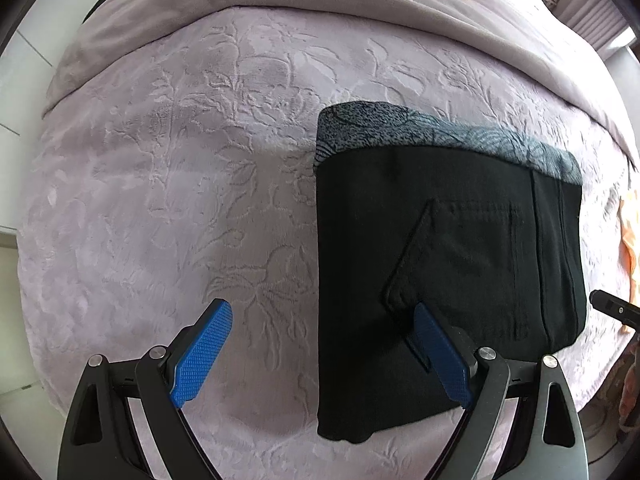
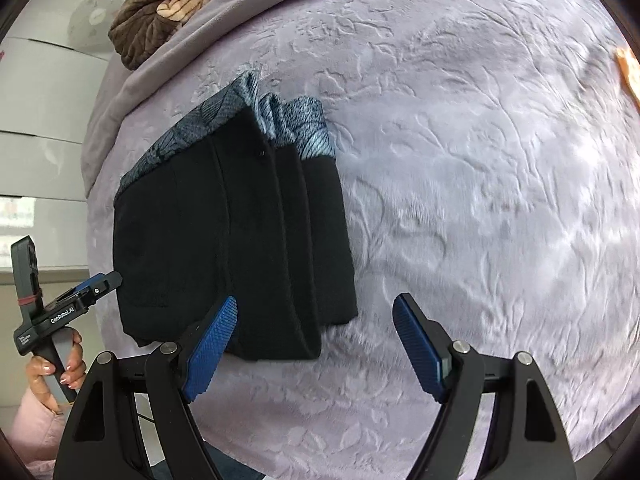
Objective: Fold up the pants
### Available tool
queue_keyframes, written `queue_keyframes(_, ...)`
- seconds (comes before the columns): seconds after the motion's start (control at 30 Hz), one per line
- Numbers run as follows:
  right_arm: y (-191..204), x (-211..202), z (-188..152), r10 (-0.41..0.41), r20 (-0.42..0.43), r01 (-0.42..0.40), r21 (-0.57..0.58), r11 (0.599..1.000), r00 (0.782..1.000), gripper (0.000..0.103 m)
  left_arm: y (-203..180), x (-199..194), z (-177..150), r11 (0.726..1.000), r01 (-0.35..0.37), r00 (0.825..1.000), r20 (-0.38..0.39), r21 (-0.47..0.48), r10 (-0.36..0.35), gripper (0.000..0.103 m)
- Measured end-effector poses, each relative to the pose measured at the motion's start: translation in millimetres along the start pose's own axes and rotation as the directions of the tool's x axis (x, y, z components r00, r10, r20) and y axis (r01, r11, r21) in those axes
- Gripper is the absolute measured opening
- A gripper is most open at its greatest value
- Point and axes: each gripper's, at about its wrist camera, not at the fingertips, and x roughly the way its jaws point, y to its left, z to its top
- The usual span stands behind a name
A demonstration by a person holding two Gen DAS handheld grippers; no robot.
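the pants (image 1: 448, 264) lay on the mauve embossed blanket (image 1: 180, 184) as a compact black bundle, folded over several times, with a patterned grey lining showing along the far edge. in the left wrist view the bundle sat right of centre; in the right wrist view it sat left of centre, with stacked layers visible along its right side.

the left gripper (image 1: 322, 354) was released: its jaws stood wide apart, nothing pressed between them. one pad hung over bare blanket, the other over the near left part of the bundle; contact with the cloth could not be confirmed. the right gripper (image 2: 316, 344) was likewise released, jaws wide, straddling the near right corner of the bundle, with one pad over black cloth and the other over blanket. a hand (image 2: 60, 364) holding the left tool showed at the left edge of the right wrist view.

judgement: the folding appeared to be at or near its last step. the bundle was already small and roughly square. the next move would call either for one more fold, each claw taking a near corner through all layers, or for a light pressing and squaring of the edges. the layered right side looked liable to slip apart if only the top layer were pinched.

a brown and tan knit item (image 2: 160, 4) lay at the far edge, well apart.
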Motion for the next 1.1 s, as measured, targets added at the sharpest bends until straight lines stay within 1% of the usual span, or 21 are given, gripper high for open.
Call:
queue_keyframes(0.27,0.9,15.7,25.5,0.025,-0.041,-0.026,-0.024,0.999,0.999,0.083,-2.8,6.2,8.0,1.0,0.014,1.0,0.014,0.0,-0.014,0.093)
queue_keyframes(0.4,2.2,23.3,27.8,0.055,-0.057,-0.057,-0.036,0.998,0.997,0.083,-2.3,6.1,10.9,0.999,0.048,0.999,0.025,0.009,-0.048,0.093)
queue_keyframes(0.57,-2.2,25.2,30.4,0.123,-0.065,-0.126,-0.049,0.991,0.99,0.083,15.3,5.0,18.3,0.99,0.144,0.988,0.057,0.008,-0.144,0.093)
queue_keyframes(0.6,-3.5,26.0,33.2,0.137,-0.067,-0.14,-0.052,0.989,0.988,0.083,19.9,9.2,20.0,0.983,0.185,0.982,0.046,0.013,-0.185,0.093)
queue_keyframes(0.67,-9.4,27.2,35.8,0.165,-0.069,-0.169,-0.055,0.984,0.984,0.083,23.4,16.7,21.2,0.972,0.235,0.972,0.021,0.017,-0.235,0.093)
queue_keyframes(0.7,-12.8,28.0,36.6,0.177,-0.071,-0.181,-0.054,0.982,0.982,0.083,24.5,22.1,22.0,0.962,0.274,0.962,0.006,0.024,-0.274,0.093)
queue_keyframes(0.73,-15.5,29.5,36.8,0.189,-0.072,-0.193,-0.05,0.98,0.979,0.083,23.9,25.4,22.6,0.955,0.295,0.956,-0.001,0.03,-0.295,0.093)
queue_keyframes(0.83,-27.7,35.0,40.1,0.249,-0.076,-0.251,-0.029,0.967,0.966,0.083,14.7,36.8,24.3,0.934,0.353,0.936,-0.017,0.053,-0.353,0.093)
queue_keyframes(0.9,-35.1,41.6,43.6,0.303,-0.085,-0.305,-0.012,0.952,0.949,0.083,6.7,43.4,26.6,0.921,0.385,0.923,-0.025,0.063,-0.384,0.093)
queue_keyframes(0.97,-38.0,48.6,46.5,0.366,-0.094,-0.368,-0.004,0.93,0.926,0.083,-2.1,52.5,29.6,0.906,0.416,0.909,-0.039,0.073,-0.414,0.093)
queue_keyframes(1.03,-37.3,58.3,51.8,0.438,-0.107,-0.44,0.009,0.898,0.893,0.083,-10.8,58.0,31.3,0.896,0.439,0.899,-0.043,0.072,-0.437,0.093)
queue_keyframes(1.07,-36.4,61.6,53.4,0.45,-0.11,-0.451,0.013,0.892,0.886,0.084,-14.9,61.2,32.1,0.892,0.448,0.894,-0.044,0.07,-0.445,0.093)
queue_keyframes(1.1,-35.4,67.0,55.8,0.461,-0.116,-0.462,0.018,0.887,0.88,0.084,-17.0,62.1,31.8,0.892,0.446,0.895,-0.043,0.068,-0.444,0.094)
